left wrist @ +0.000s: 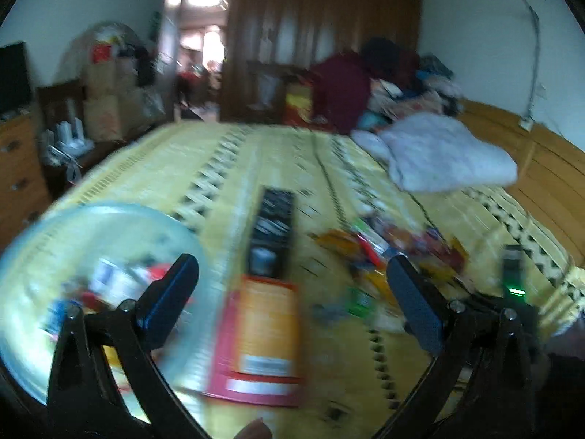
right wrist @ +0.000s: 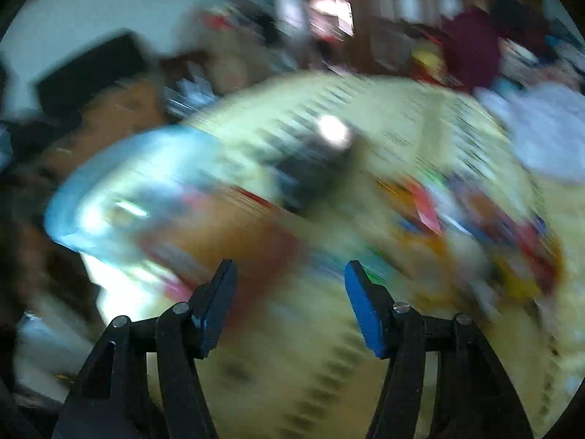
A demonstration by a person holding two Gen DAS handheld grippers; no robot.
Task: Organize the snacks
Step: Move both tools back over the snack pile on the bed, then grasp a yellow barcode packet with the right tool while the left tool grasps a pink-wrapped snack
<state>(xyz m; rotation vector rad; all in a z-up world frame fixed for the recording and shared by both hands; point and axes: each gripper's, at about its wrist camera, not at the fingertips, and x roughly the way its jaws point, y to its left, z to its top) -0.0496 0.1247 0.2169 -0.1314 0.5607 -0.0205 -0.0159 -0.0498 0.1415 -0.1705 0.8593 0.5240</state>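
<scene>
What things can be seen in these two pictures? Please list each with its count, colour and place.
clear tub: one, bluish transparent, left on the bed, a few snacks inside
orange box: one, orange and red, flat on the bed beside the tub
black box: one, black, just beyond the orange box
loose snack packets: a pile, too blurred to count, mixed colours, right of the boxes
bedcover: one, yellow, patterned
white blanket: one, far right of the bed
wardrobe: one, dark brown, at the back wall
left gripper: open, nothing between its fingers
right gripper: open, empty
</scene>
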